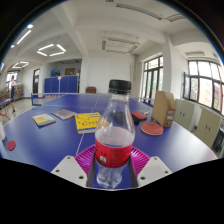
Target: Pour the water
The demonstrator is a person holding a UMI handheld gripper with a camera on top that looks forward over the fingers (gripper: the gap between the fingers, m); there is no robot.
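A large room with white walls, recessed ceiling light panels [50, 48] and a row of windows [190, 80] along one side surrounds a wide blue table [60, 140]. Blue cabinets [62, 85] stand against the far wall. On the table's far part lie a yellow book [88, 121], a smaller yellow-and-white booklet [44, 119], a pale card [64, 114] and, toward the window side, a round orange coaster [152, 127] beside a brown box [162, 108]. At the table's near edge stands a clear plastic bottle [113, 135], upright, with a black cap and a red label; the white writing on the label is too small to read. The gripper [112, 165] has its pink-padded fingers [87, 155] closed against the bottle's lower body from both sides, pinching it
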